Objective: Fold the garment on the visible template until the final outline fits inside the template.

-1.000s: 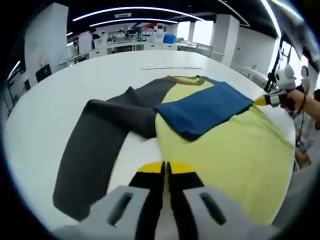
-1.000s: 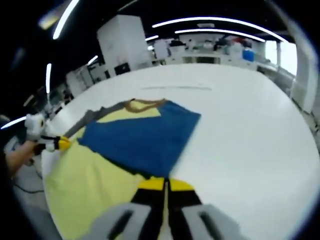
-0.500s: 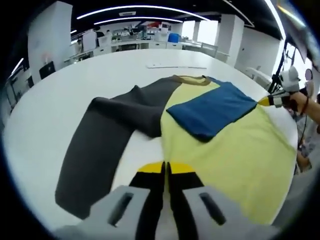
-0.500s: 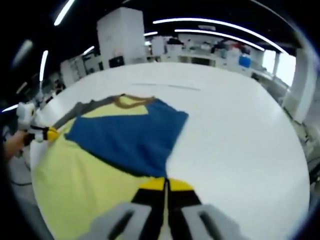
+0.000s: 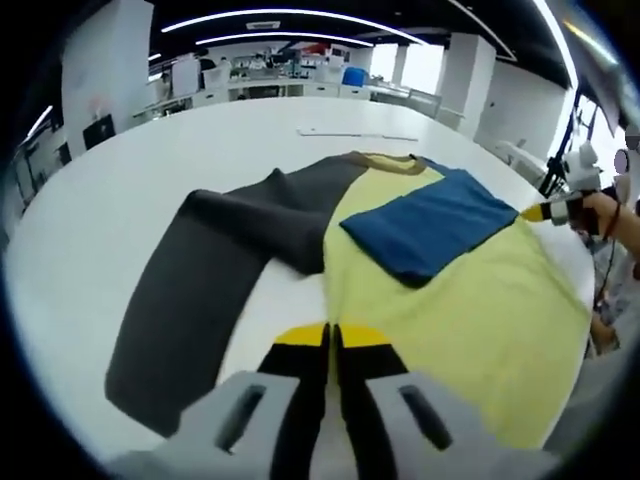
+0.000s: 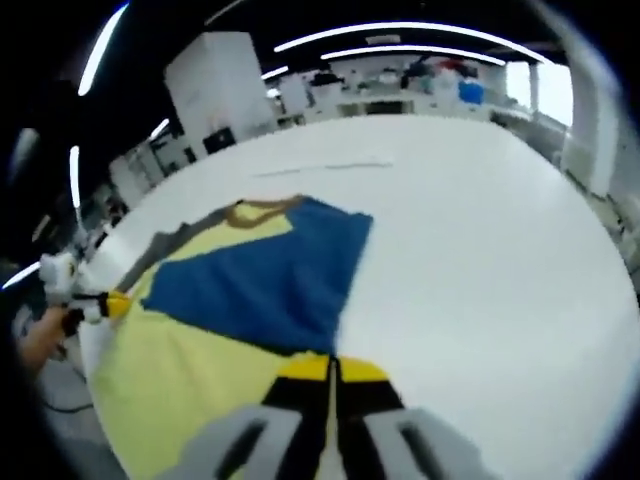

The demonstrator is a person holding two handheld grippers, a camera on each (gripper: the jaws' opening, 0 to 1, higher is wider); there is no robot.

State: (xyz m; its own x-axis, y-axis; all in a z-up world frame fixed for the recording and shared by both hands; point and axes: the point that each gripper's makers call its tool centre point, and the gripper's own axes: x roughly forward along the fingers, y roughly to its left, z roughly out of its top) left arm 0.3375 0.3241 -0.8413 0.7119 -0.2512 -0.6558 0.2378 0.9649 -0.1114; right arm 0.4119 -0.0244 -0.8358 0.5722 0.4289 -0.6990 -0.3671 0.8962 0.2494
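My shirt [image 5: 470,300] lies flat on the white table [image 5: 120,190], and it is a three-colour thing: a pale yellow body, one dark grey sleeve [image 5: 200,290], one blue sleeve [image 5: 435,222], and a brownish collar [image 5: 385,160]. In the left gripper view its collar points away from me toward the far side of the table and its hem comes toward my jaws, so the long axis runs from near to far. The grey sleeve spreads out to the left of the body, bent, with its cuff end reaching back toward me on the bare table. The blue sleeve is folded inward and lies across the upper chest, slanting from the right shoulder toward the middle.

In the right gripper view the shirt [image 6: 190,370] sits to the left, collar [image 6: 262,208] far, with the blue sleeve [image 6: 265,280] laid over the yellow.

My left gripper [image 5: 331,345] has its yellow-tipped jaws pressed together, just at the hem edge; I cannot tell whether cloth is caught between them. My right gripper [image 6: 333,378] also has its jaws together, at the shirt's near edge, and again I cannot tell whether it pinches cloth.

A thin pale strip [image 5: 358,134] lies on the table beyond the collar.
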